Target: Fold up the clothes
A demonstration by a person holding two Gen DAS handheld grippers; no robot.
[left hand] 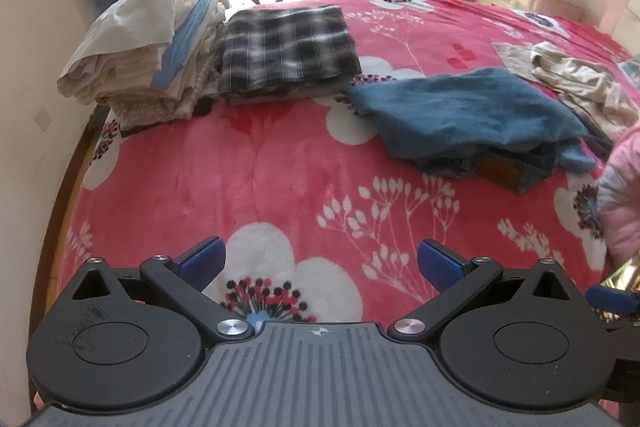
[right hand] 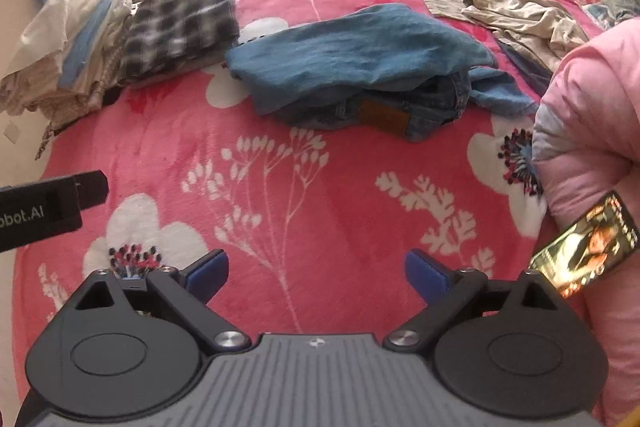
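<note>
Both claws hover low over the bed (right hand: pixel 320 187) with its pink flowered blanket, and each is released, blue pads spread wide with nothing between them: the left claw (left hand: pixel 321 263) and the right claw (right hand: pixel 316 273). Ahead of them lies a crumpled blue garment (right hand: pixel 360 55) draped over jeans (right hand: pixel 384 113) (a brown waist patch shows). Farther back sits a folded plaid garment (left hand: pixel 288 47), just beside a stack of pale folded laundry (left hand: pixel 144 39). A beige garment (right hand: pixel 520 15) lies rumpled to the right, near a pink padded jacket (right hand: pixel 592 115).
</note>
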